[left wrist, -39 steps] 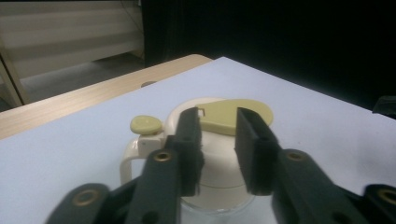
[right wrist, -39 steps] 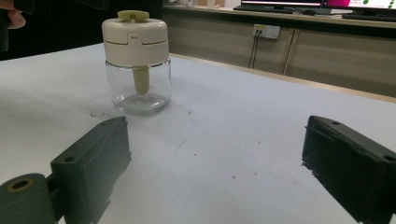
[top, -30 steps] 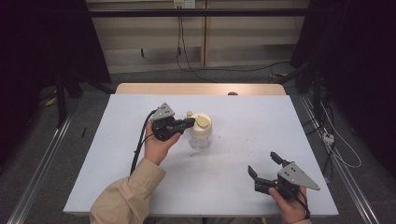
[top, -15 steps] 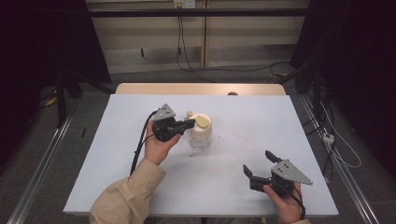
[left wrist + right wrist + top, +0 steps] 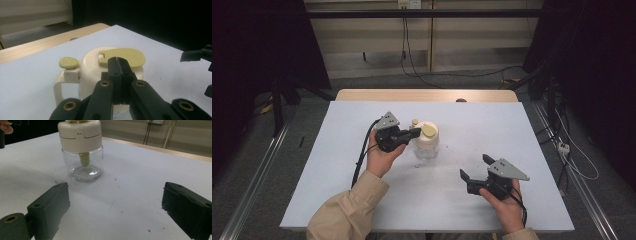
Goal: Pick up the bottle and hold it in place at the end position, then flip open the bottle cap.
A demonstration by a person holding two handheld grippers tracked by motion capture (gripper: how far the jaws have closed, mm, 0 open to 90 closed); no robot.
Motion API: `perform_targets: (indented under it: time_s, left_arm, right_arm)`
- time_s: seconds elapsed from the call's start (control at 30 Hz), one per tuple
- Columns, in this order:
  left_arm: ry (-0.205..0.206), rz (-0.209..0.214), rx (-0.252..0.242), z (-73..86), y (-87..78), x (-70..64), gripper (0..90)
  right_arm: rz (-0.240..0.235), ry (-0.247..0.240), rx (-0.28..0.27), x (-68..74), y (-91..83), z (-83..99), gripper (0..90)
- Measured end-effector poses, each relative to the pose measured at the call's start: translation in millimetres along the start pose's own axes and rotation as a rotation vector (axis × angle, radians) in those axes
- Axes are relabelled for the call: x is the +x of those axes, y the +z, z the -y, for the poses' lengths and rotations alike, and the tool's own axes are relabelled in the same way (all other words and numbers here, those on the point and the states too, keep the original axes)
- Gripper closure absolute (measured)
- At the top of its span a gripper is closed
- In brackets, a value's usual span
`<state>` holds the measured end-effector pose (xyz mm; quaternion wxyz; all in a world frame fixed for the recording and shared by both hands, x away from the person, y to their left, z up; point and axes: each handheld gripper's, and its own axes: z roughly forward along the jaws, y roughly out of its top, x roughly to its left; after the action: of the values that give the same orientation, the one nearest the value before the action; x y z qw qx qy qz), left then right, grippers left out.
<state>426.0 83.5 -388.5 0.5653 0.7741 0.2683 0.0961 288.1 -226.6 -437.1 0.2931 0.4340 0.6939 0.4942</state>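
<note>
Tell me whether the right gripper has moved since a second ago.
Yes. In the high view the right gripper has shifted left along the table's near edge, closer to the jar, which has stayed put.

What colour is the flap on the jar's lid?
Pale yellow-green flap on the cream plastic lid; left gripper view.

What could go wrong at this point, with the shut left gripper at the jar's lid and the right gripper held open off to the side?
1. The left gripper, jaws shut, sits at the yellow flap on the lid; a push there could tip or slide the glass jar, which nothing steadies.
2. The right gripper is open and apart from the jar, too far off to catch it.
3. Shut jaws pressing on the flap may slip off.
</note>
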Motion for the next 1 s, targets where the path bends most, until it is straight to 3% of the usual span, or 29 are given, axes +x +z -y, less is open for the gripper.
perform_targets:
  time_s: [0.1, 0.5, 1.0]
  left_arm:
    - [-0.007, 0.018, -0.002, 0.7, -0.4, 0.3, 90.0]
    - [0.015, -0.013, 0.002, 0.0, -0.2, -3.8, 90.0]
    - [0.011, -0.002, -0.007, 1.3, -0.5, -2.3, 90.0]
  right_arm:
    - [-0.008, 0.018, 0.019, 3.5, 6.2, -2.8, 6.6]
    - [-0.046, 0.011, 0.056, 10.0, 21.0, -10.6, 7.0]
    - [-0.067, 0.014, 0.072, 13.6, 32.7, -23.5, 7.6]
